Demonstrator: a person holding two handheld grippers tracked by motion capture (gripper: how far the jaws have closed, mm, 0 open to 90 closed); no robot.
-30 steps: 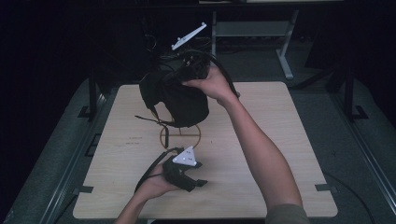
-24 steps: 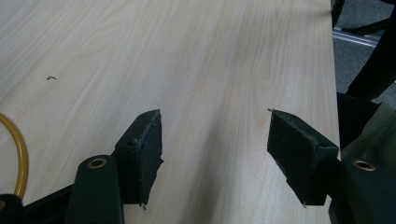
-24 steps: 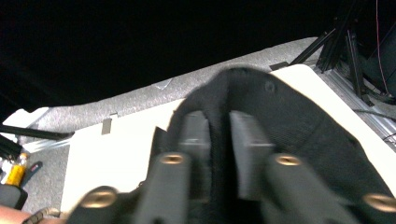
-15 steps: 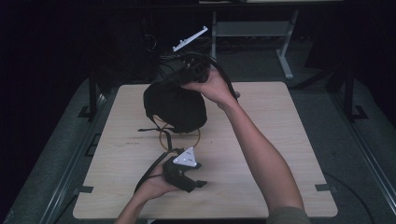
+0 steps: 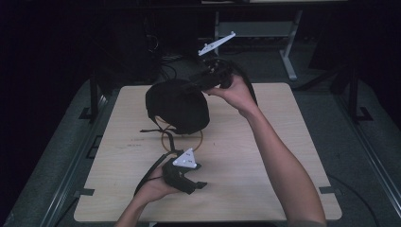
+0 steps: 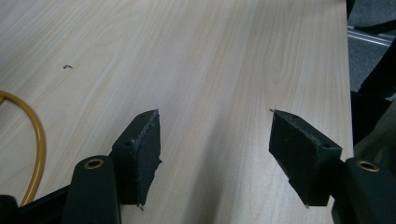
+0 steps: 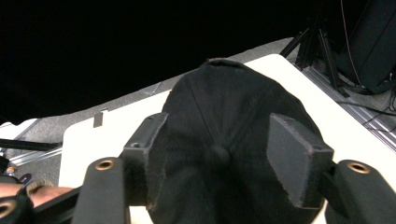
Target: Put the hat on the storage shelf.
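A: Where's the black cap (image 5: 177, 105)?

B: On the worktop (image 5: 265, 165), far-left part, crown up, sitting over a yellow ring (image 5: 182, 142) whose near arc sticks out from under it. A dark strap trails off its left edge.

A: Right gripper (image 5: 198, 81)?

B: At the cap's far-right edge. Its fingers (image 7: 294, 158) have just been opening and now stand apart, released. In the right gripper view the crown lies past and between them; no pad pressing on it.

A: Left gripper (image 6: 215, 154)?

B: Near edge of the worktop, just in front of the ring. Fingers spread wide, bare wood between them.
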